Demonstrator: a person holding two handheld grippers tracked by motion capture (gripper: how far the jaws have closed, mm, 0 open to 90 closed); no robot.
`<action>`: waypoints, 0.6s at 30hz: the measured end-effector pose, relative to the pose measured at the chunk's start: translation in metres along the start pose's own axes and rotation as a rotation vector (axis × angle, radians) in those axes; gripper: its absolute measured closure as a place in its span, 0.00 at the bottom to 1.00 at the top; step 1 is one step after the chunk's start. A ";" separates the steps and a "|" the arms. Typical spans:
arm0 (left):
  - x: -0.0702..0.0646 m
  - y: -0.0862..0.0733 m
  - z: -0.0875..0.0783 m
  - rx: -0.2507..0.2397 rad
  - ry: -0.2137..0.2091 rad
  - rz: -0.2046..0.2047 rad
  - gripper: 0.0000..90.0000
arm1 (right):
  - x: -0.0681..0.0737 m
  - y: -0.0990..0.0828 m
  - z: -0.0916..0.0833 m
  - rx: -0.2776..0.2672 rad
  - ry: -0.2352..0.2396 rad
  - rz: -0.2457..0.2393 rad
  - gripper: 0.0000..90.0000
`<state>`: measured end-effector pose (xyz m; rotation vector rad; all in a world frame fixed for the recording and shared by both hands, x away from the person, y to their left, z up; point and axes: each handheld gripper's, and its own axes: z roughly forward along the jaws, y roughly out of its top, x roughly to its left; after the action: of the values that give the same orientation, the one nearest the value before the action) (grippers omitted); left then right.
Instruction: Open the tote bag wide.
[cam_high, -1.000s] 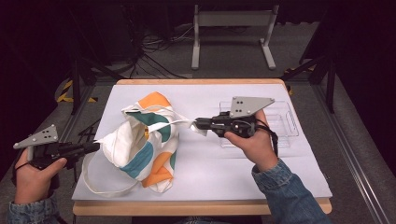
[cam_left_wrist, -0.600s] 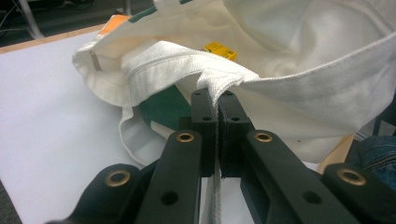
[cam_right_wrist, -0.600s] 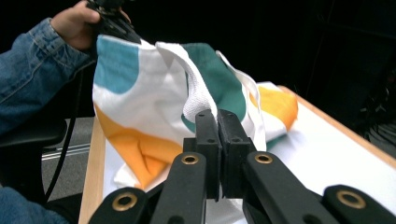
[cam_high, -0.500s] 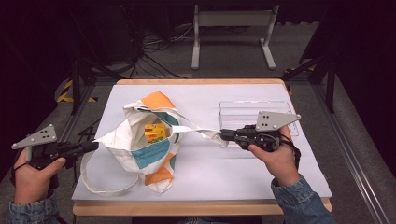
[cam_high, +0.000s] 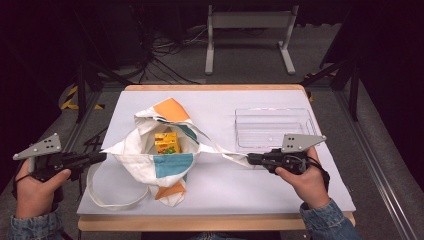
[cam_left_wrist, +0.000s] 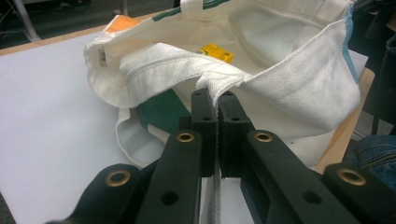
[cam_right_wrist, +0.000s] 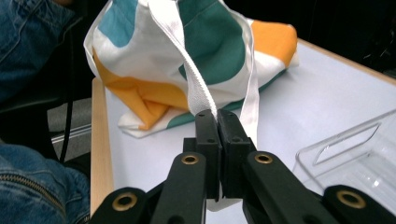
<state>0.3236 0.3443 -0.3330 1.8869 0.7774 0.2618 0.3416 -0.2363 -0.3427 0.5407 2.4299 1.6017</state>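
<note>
A white tote bag (cam_high: 165, 165) with orange and teal patches lies on the white table top (cam_high: 260, 190), its mouth pulled wide. Inside it stands a yellow box (cam_high: 166, 142), also seen in the left gripper view as the yellow box (cam_left_wrist: 215, 52). My left gripper (cam_high: 102, 157) at the table's left edge is shut on the bag's rim (cam_left_wrist: 219, 81). My right gripper (cam_high: 250, 160), right of the bag, is shut on its white strap (cam_right_wrist: 196, 88), which runs taut back to the bag (cam_right_wrist: 210, 42).
A clear plastic tray (cam_high: 272, 127) sits at the back right, just beyond my right gripper; its corner shows as the tray (cam_right_wrist: 355, 158). The bag's other handle loop (cam_high: 115, 197) lies slack near the front left edge. Cables and a metal stand lie on the floor beyond.
My right gripper has drawn the strap to the right and down toward the front. The bag's mouth has spread open and the yellow box has come into sight. The left gripper has stayed put.
</note>
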 end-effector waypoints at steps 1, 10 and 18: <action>0.000 0.000 0.000 0.000 0.000 0.000 0.97 | 0.000 0.000 0.000 0.000 0.000 0.000 0.97; -0.005 0.002 0.004 0.012 -0.017 0.013 0.97 | -0.001 -0.018 0.013 0.108 0.038 0.043 0.97; -0.010 0.006 0.008 0.012 -0.029 0.039 0.97 | 0.001 -0.015 0.020 0.123 0.083 0.049 0.88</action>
<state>0.3225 0.3310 -0.3301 1.9146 0.7243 0.2537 0.3444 -0.2242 -0.3647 0.5684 2.6096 1.5291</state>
